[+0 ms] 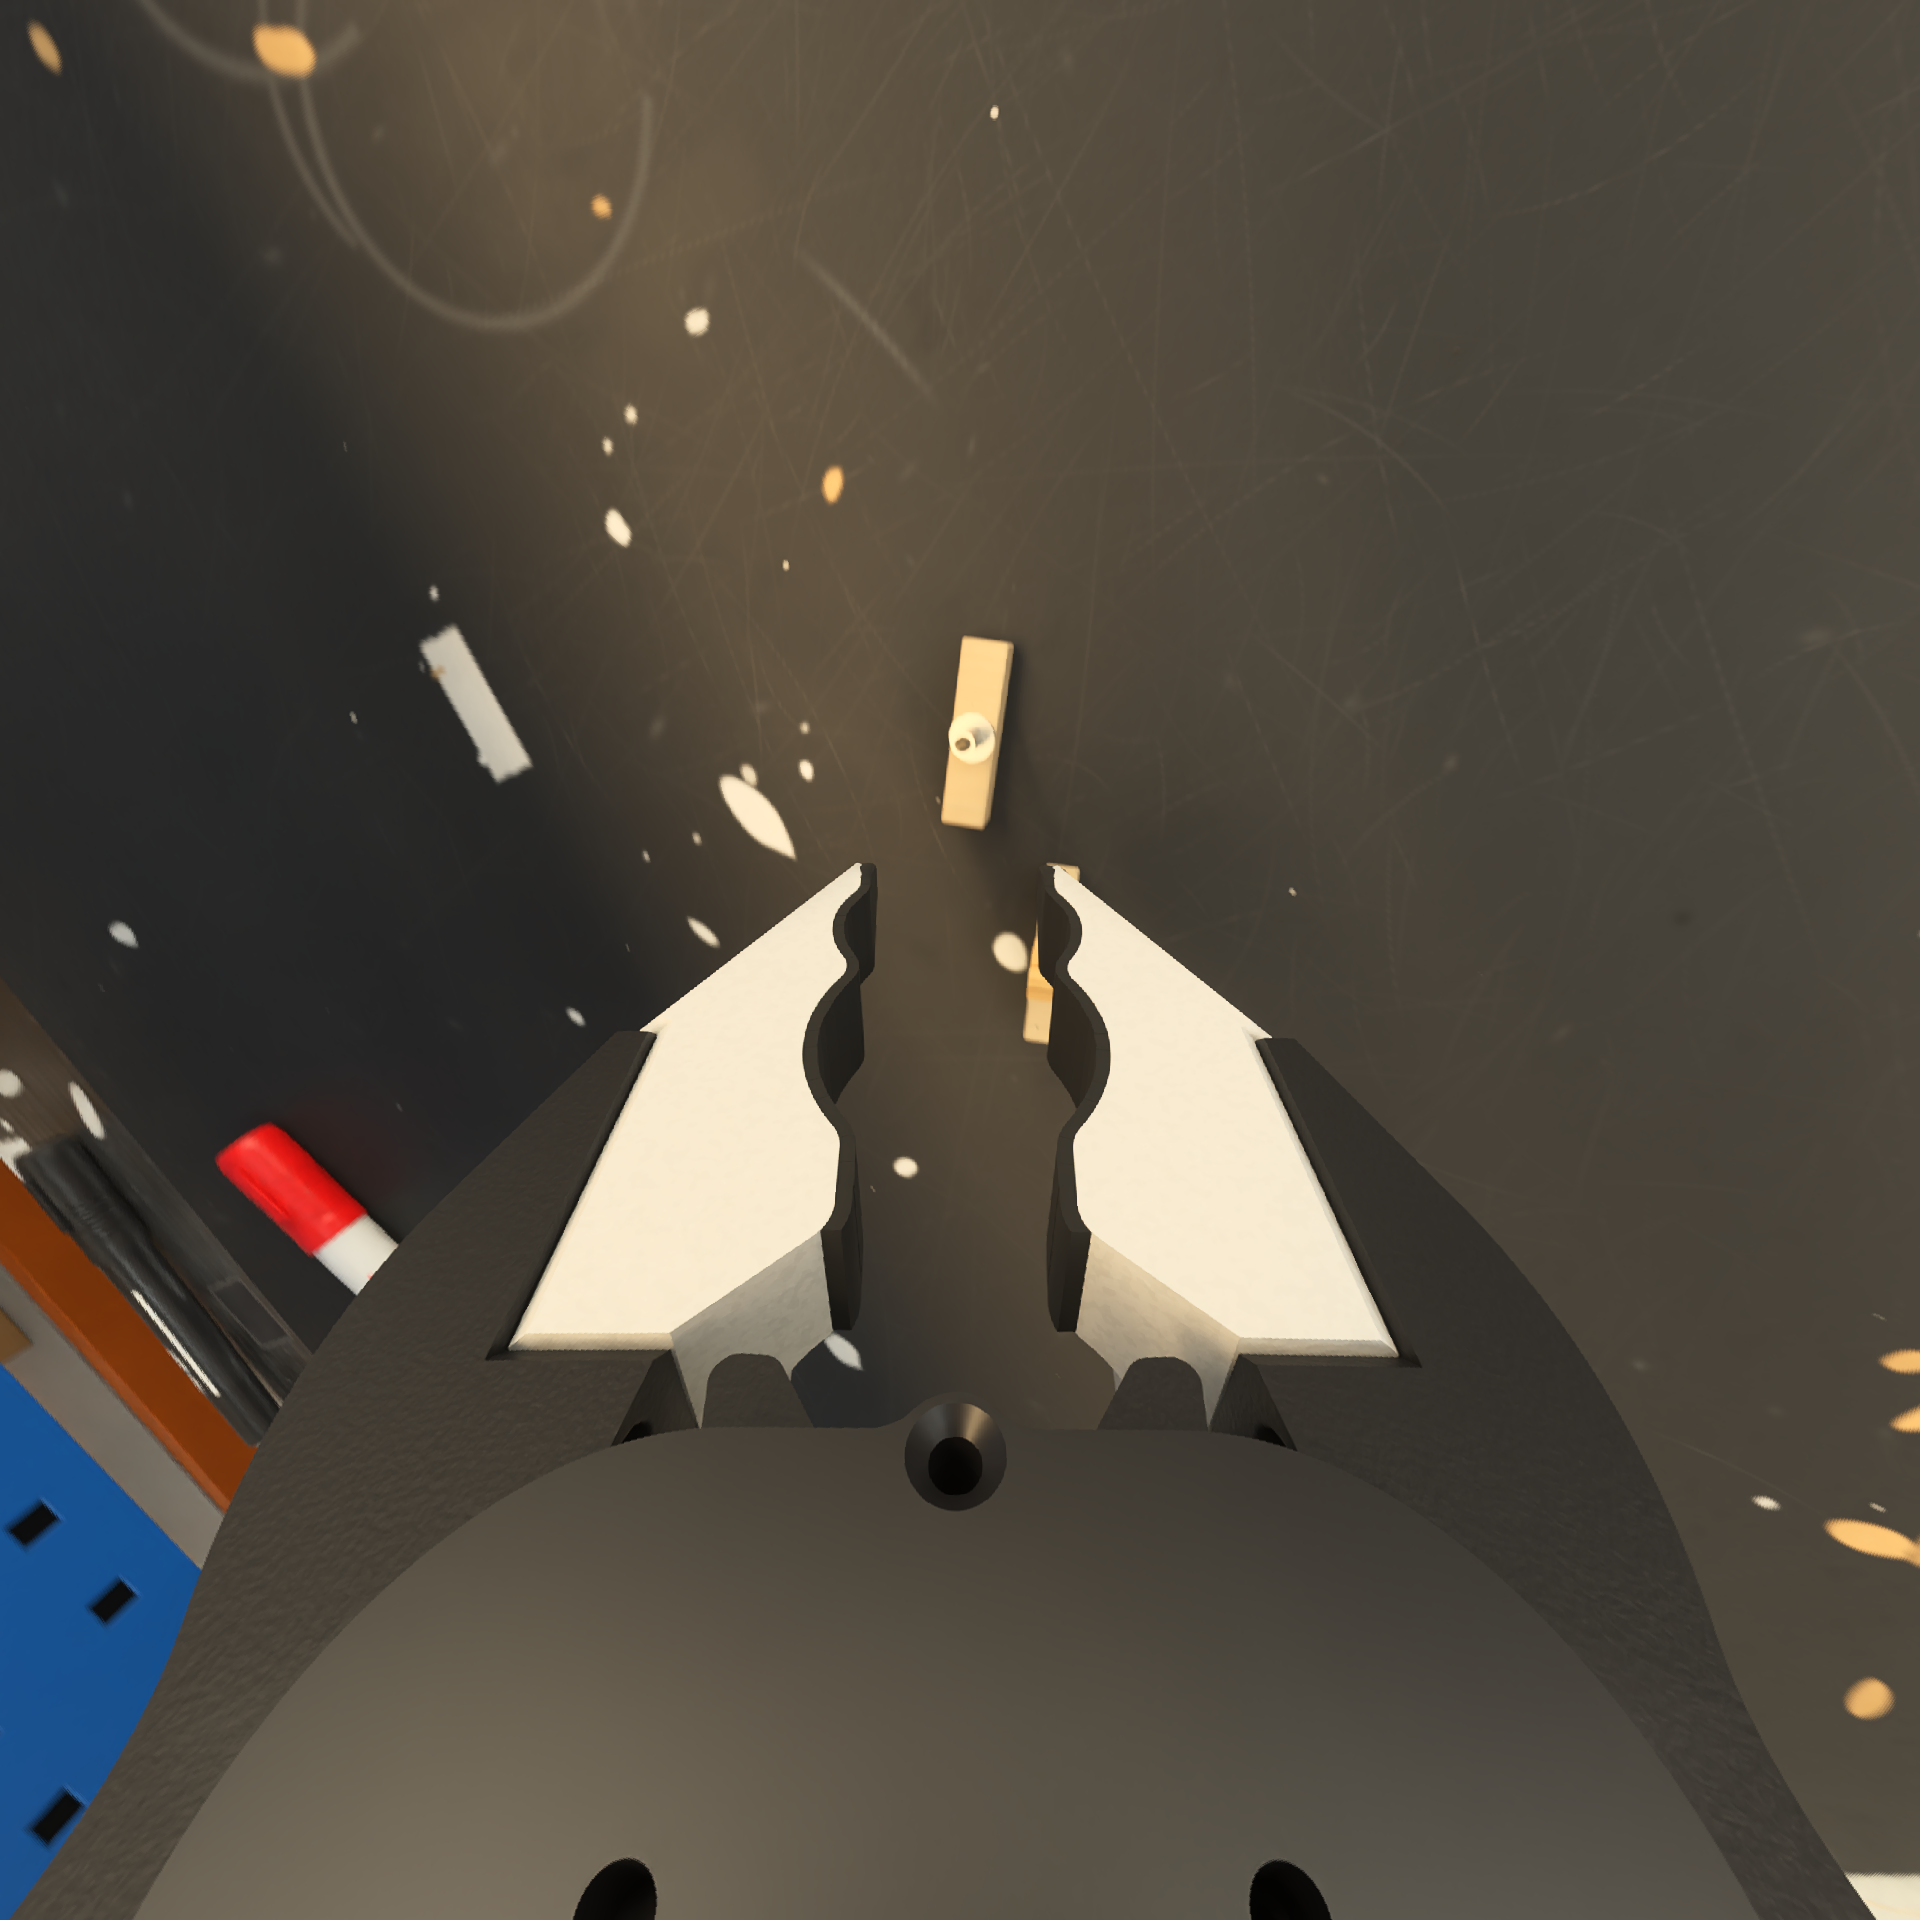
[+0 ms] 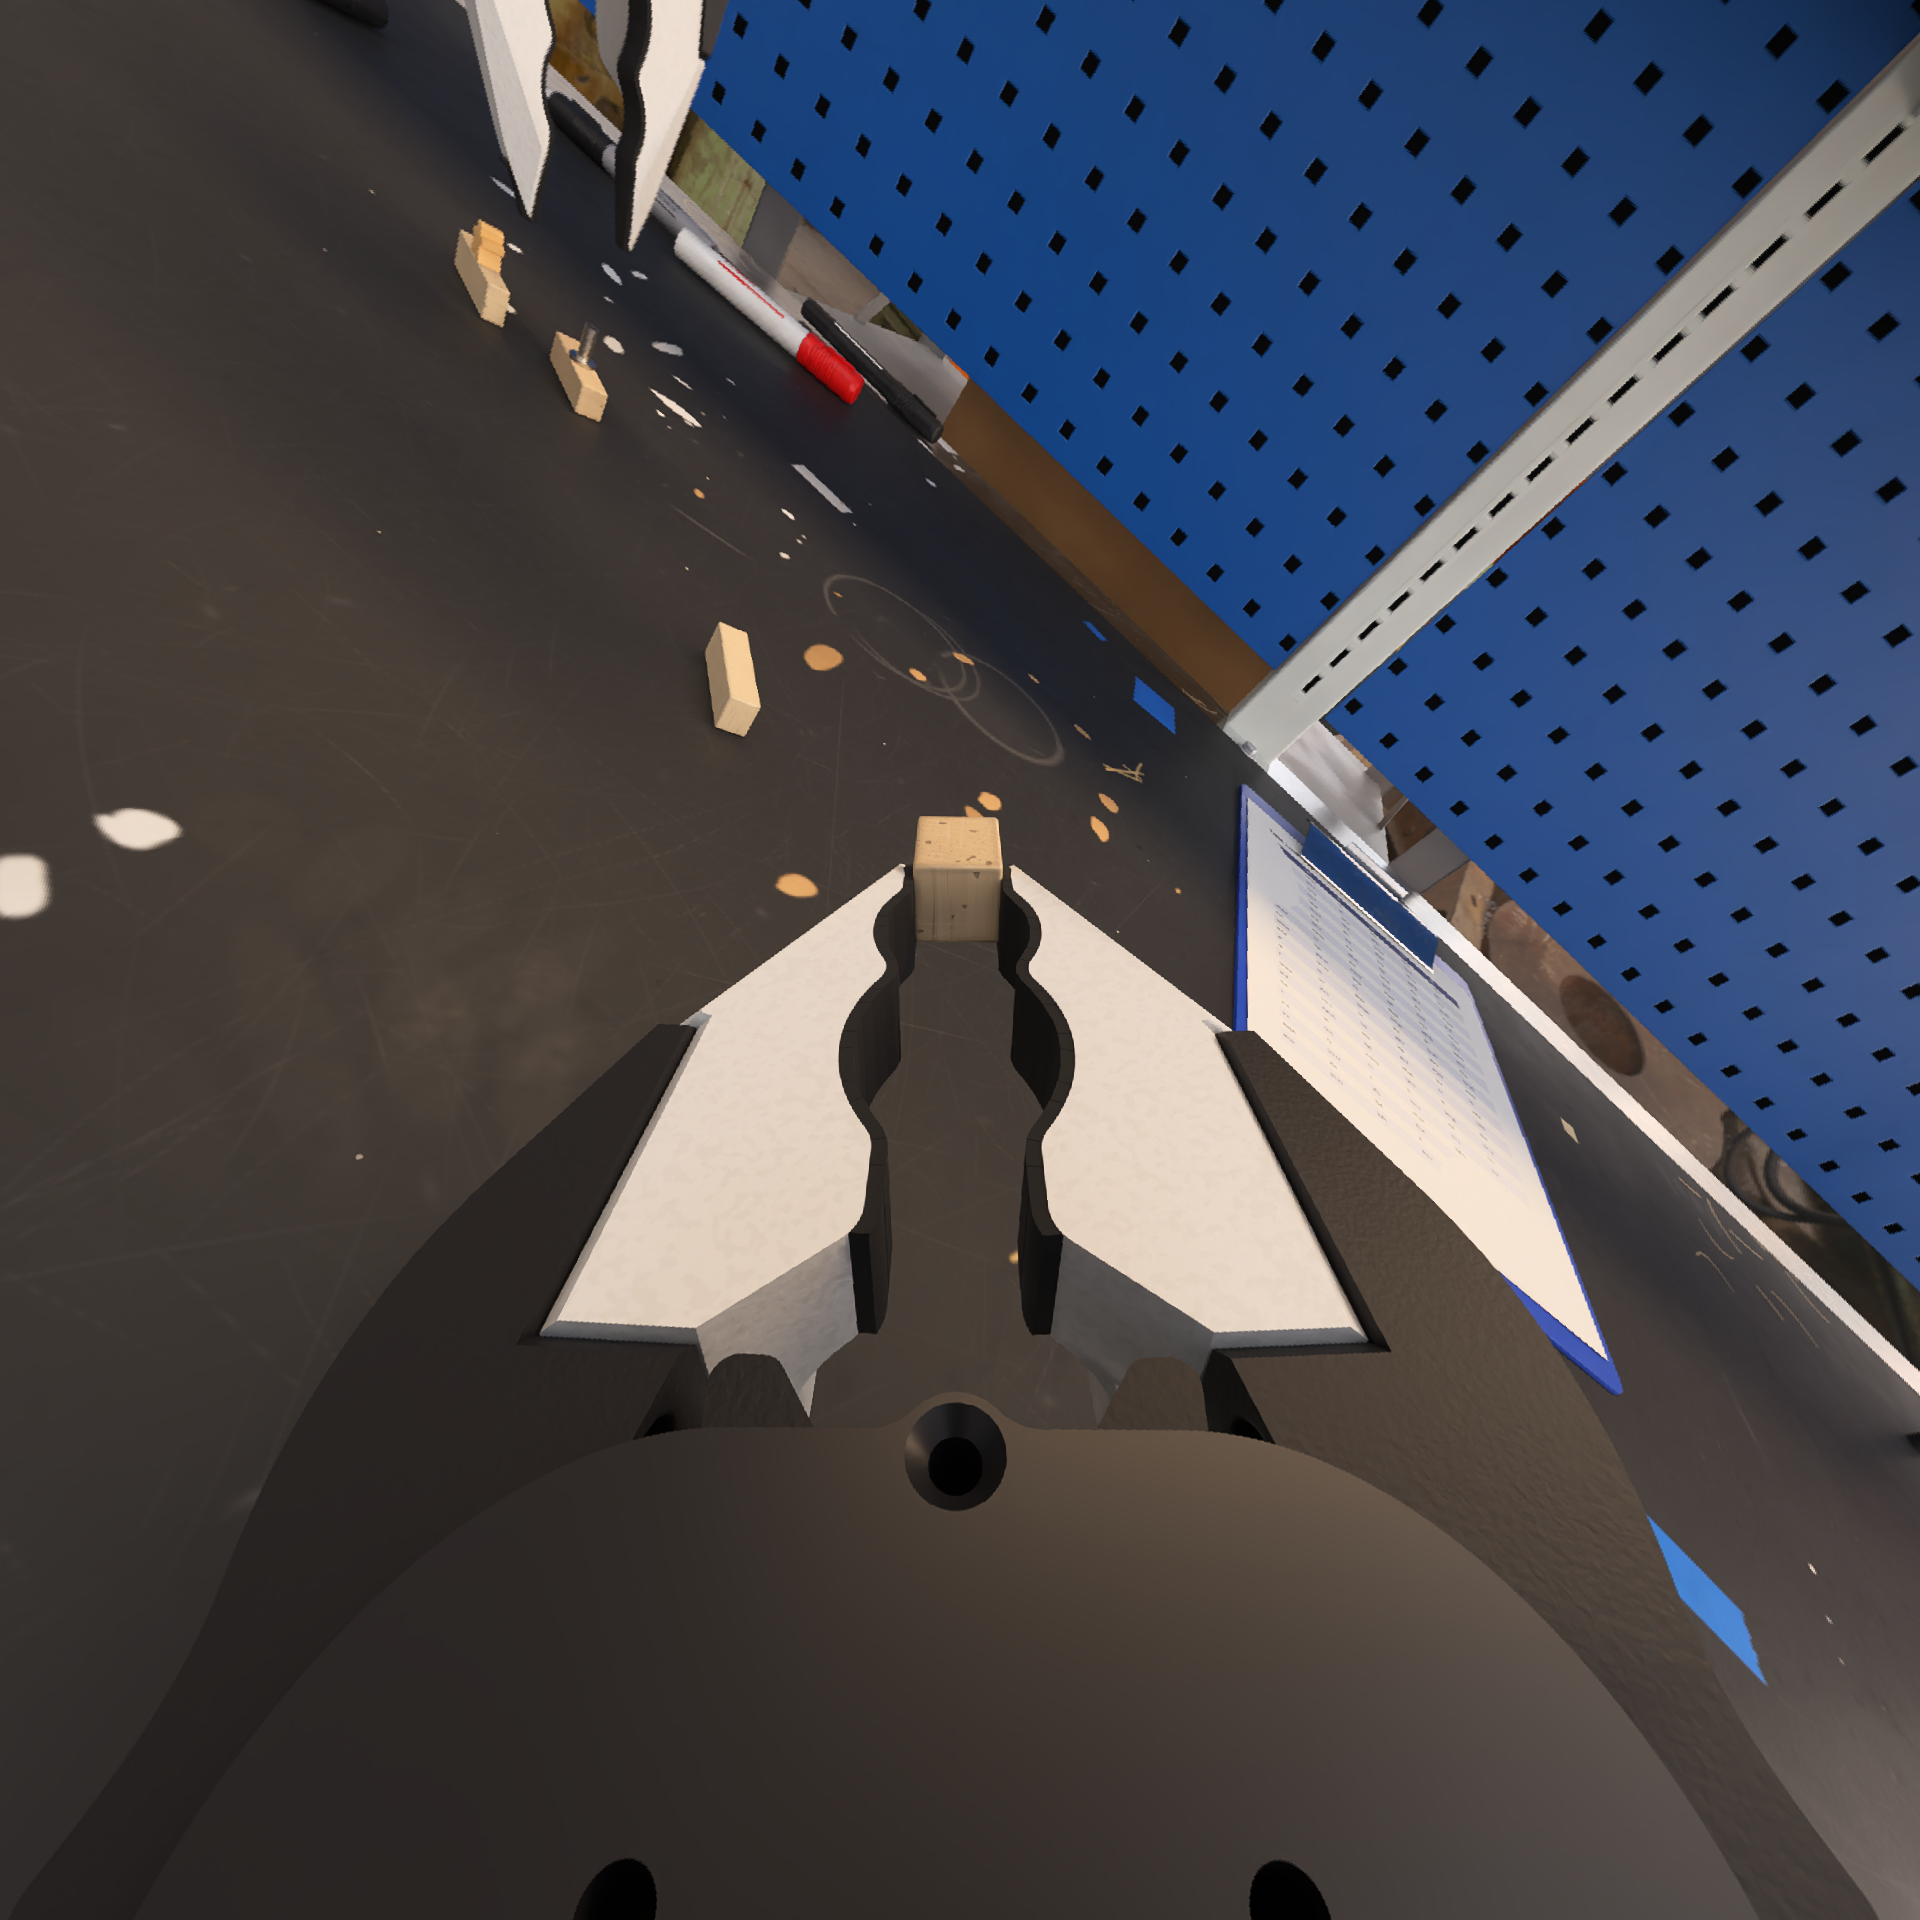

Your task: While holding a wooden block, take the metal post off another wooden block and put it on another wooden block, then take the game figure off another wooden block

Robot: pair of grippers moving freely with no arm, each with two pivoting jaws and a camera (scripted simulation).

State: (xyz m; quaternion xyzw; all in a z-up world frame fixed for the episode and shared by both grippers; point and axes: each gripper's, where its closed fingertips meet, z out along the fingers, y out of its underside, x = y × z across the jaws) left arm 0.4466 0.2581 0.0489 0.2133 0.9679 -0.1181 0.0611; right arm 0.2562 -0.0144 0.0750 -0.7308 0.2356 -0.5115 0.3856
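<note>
My right gripper (image 2: 956,883) is shut on a small wooden block (image 2: 957,878), held at the fingertips above the dark table. In the same view a bare wooden block (image 2: 732,681) lies farther off. Beyond it are a block (image 2: 579,382) with the metal post (image 2: 588,340) upright on it, and a block (image 2: 483,275) with the wooden game figure (image 2: 488,241). My left gripper (image 1: 961,875) is open and empty, looking down from above. The metal post (image 1: 971,738) on its block (image 1: 977,800) is just ahead of the fingertips. Another block (image 1: 1035,992) is mostly hidden by the right finger. The left gripper also shows in the right wrist view (image 2: 582,223).
A red-capped marker (image 2: 769,317) and a black marker (image 2: 873,364) lie along the table's back edge; the red cap shows in the left wrist view (image 1: 291,1184). A blue clipboard with paper (image 2: 1403,1060) lies to the right. A blue pegboard wall (image 2: 1351,312) stands behind. The table is flecked with paint.
</note>
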